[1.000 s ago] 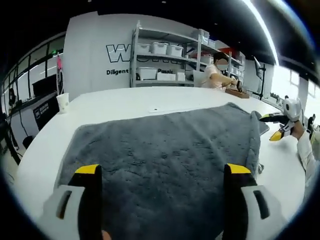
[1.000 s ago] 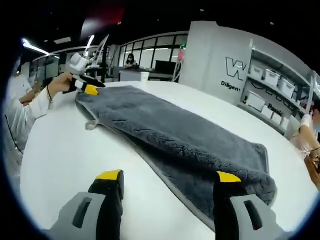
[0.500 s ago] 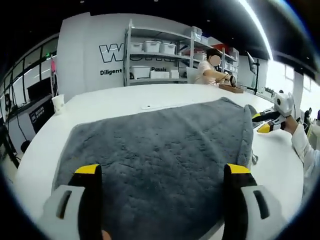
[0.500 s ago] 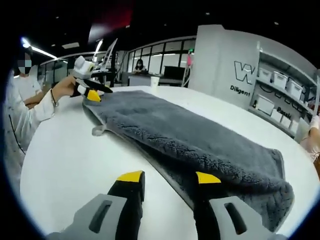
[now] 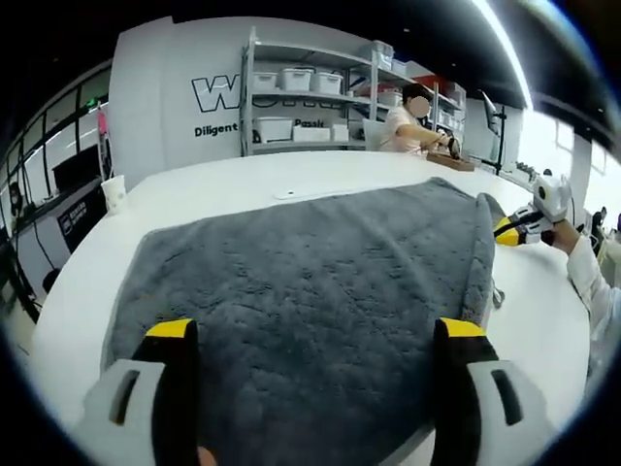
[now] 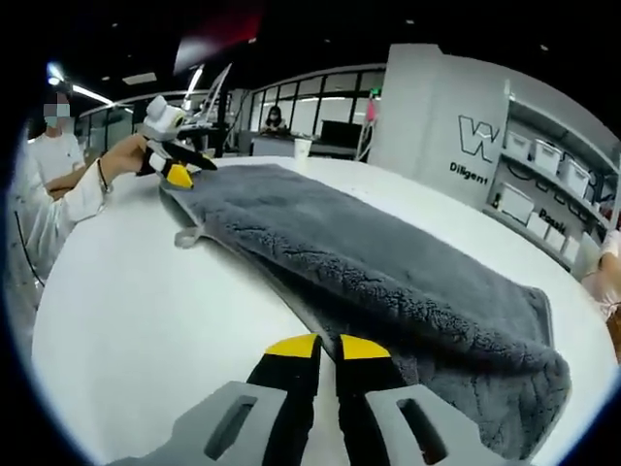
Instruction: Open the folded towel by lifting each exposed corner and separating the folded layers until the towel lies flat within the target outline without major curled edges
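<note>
Right gripper [image 6: 327, 342] jaws nearly closed at folded grey plush towel's [image 6: 388, 282] edge, grasp unclear; left gripper [image 5: 315, 330] wide, empty. Towel folded double; unfolding remains.

Grey plush towel [image 5: 310, 282] lies on the white table [image 6: 136, 320], still folded: two layers, upper one stacked on the lower. Fluffy pile, stitched hem along the edges. In the right gripper view the long folded side [image 6: 320, 291] shows the top layer bulging slightly over the bottom one (edges not quite flush). A small hanging loop [image 6: 186, 236] sticks out from the edge near the far corner. Surface mostly smooth, no big curls.
</note>
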`<move>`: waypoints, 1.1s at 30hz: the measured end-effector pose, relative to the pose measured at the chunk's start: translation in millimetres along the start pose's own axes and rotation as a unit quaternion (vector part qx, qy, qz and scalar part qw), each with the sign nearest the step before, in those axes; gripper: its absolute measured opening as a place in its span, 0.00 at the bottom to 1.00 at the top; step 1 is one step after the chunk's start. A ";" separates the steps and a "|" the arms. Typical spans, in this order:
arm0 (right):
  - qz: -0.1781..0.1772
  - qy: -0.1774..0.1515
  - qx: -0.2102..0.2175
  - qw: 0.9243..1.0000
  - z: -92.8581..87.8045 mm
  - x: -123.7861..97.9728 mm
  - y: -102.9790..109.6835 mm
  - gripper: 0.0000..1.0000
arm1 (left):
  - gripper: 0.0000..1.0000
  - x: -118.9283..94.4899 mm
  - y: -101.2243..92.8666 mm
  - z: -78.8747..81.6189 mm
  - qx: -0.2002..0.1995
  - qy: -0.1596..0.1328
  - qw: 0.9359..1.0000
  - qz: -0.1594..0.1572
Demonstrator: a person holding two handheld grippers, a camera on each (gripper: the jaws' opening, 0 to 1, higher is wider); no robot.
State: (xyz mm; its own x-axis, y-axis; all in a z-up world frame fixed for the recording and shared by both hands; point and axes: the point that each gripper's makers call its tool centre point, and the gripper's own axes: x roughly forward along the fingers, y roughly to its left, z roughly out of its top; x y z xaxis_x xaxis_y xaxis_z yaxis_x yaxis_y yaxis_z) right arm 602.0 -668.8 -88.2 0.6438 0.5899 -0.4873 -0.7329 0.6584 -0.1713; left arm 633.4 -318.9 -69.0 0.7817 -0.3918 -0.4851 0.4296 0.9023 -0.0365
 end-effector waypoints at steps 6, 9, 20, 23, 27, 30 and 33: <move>0.007 0.003 0.005 1.000 -0.9 -3.1 2.1 0.00 | 0.98 -1.9 0.7 -1.1 -0.001 0.001 1.000 0.002; 0.015 0.004 0.017 1.000 -2.0 -7.0 3.4 0.00 | 0.98 -3.3 1.4 -1.0 -0.002 0.001 1.000 0.002; 0.039 0.024 0.032 0.998 -9.7 -22.2 11.9 0.00 | 0.98 -10.0 5.1 0.9 -0.008 -0.007 1.000 0.001; 0.048 0.025 0.043 0.998 -13.4 -29.8 15.3 0.00 | 0.98 -11.0 7.6 1.1 -0.009 -0.008 1.000 0.004; 0.055 0.033 0.041 0.997 -17.7 -39.0 20.5 0.00 | 0.97 -11.8 10.1 0.9 -0.010 -0.008 1.000 0.010; 0.060 0.042 0.039 0.997 -20.5 -45.1 24.1 0.00 | 0.97 -11.9 10.7 1.1 -0.009 -0.008 1.000 0.012; 0.065 0.052 0.037 0.996 -22.7 -49.8 29.2 0.00 | 0.97 -11.9 10.4 1.2 -0.010 -0.008 1.000 0.011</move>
State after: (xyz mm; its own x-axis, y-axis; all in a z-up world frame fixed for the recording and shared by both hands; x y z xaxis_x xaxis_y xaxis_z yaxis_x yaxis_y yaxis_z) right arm 543.5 -689.6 -88.4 0.5163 0.6232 -0.5874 -0.7876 0.6149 -0.0400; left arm 629.1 -305.1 -62.6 0.7985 -0.3739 -0.4719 0.4029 0.9142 -0.0426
